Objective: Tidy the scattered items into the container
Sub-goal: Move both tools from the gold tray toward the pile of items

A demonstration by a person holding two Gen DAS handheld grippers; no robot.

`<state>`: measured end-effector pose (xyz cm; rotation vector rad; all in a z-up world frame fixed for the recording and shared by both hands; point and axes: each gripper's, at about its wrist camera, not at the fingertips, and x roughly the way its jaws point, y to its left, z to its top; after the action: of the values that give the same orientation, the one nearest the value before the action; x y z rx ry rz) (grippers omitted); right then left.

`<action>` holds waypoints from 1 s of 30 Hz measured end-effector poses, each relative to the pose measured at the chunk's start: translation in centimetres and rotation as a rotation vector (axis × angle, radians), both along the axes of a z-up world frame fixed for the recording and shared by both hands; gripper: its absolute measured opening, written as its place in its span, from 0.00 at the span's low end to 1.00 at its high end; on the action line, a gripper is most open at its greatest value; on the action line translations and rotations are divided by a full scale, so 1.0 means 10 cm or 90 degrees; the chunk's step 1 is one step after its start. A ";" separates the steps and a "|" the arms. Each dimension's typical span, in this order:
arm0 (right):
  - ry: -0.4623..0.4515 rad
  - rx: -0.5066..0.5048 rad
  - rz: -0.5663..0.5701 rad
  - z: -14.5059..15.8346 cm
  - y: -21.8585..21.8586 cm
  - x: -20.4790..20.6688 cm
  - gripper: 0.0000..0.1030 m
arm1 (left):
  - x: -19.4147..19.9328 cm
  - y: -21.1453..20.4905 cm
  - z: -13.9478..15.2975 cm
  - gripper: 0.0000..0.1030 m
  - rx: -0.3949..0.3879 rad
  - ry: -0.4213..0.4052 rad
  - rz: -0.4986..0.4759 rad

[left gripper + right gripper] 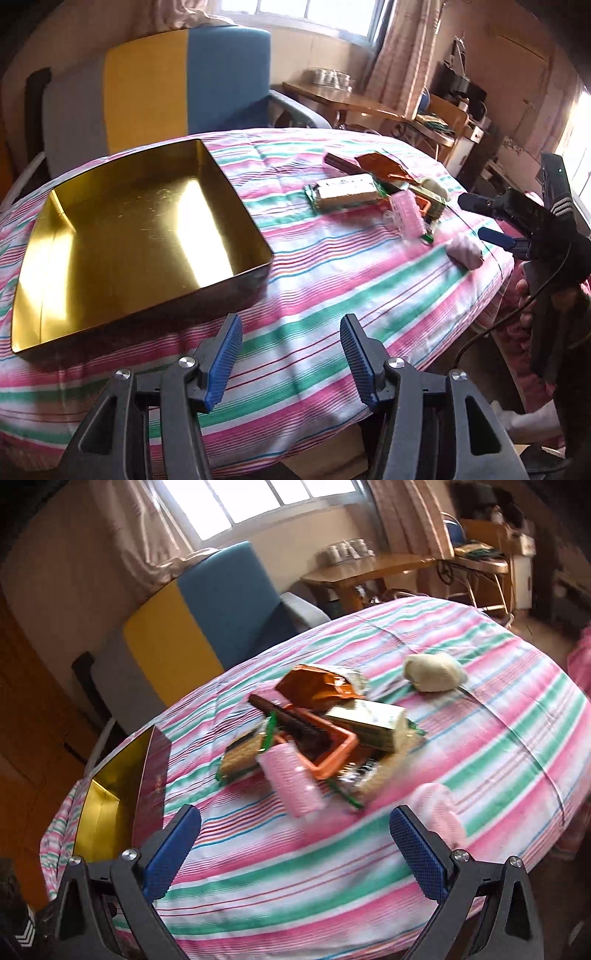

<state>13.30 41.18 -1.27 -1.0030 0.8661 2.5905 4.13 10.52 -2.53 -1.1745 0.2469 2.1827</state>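
Note:
An empty gold tin (140,236) lies on the striped tablecloth (314,280) at the left; its rim also shows in the right wrist view, gold tin (107,805). To its right sits a pile: a wrapped cracker pack (347,194), a pink hair roller (295,779), an orange tray (332,749), a brown bar (295,723), an orange snack bag (321,683) and a cream box (373,723). A rolled pink cloth (439,812) and a cream cloth ball (432,672) lie apart. My left gripper (291,358) is open over bare cloth. My right gripper (295,853) is open, short of the roller.
A blue, yellow and grey chair (177,85) stands behind the table. A wooden side table (373,568) with jars sits under the window. The table's right edge (491,295) drops off by the person's hand (524,291).

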 end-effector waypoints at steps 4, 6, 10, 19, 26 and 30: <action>0.024 -0.059 0.024 -0.02 0.24 0.07 1.00 | 0.02 0.21 -0.13 0.55 -0.025 -0.016 -0.044; 0.036 -0.078 0.048 -0.03 0.24 -0.04 1.00 | 0.02 0.32 -0.20 0.55 -0.038 -0.024 -0.065; 0.042 -0.104 0.079 -0.12 0.23 -0.38 1.00 | 0.04 0.53 -0.34 0.55 -0.063 -0.040 -0.109; 0.019 -0.175 0.146 -0.35 0.02 -0.80 1.00 | -0.11 0.43 -0.50 0.56 -0.033 -0.076 -0.099; 0.041 -0.274 0.255 -0.44 -0.28 -0.88 1.00 | -0.19 0.27 -0.52 0.60 0.038 -0.109 -0.093; 0.043 -0.208 0.191 -0.32 -0.19 -0.83 1.00 | -0.26 0.15 -0.53 0.60 0.098 -0.144 -0.076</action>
<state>4.96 39.32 -4.47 -1.2193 1.2776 2.7991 1.55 12.02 -7.79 -1.2711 0.0497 1.9111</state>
